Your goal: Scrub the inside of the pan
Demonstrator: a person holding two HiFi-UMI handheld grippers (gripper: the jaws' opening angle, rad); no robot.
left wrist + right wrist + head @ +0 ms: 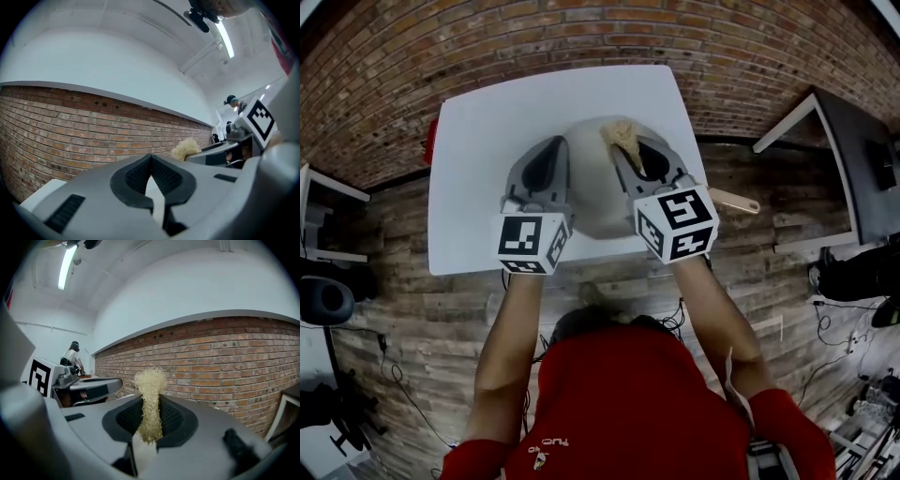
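A pale round pan [598, 192] sits on the white table [487, 159], its wooden handle [734, 201] pointing right. My right gripper [625, 142] hovers over the pan's far right part, shut on a tan fibrous scrubber [622, 134]. In the right gripper view the scrubber [150, 399] stands pinched between the pads and sticks out past the tips of my right gripper [149, 425]. My left gripper [551, 142] is over the pan's left rim; the left gripper view shows this gripper [151, 159] shut with nothing held. Both point up at the brick wall.
A red object [428, 141] pokes out at the table's left edge. A dark desk [848, 150] stands to the right, black equipment [323, 300] on the wooden floor to the left. A brick wall [581, 28] runs behind the table.
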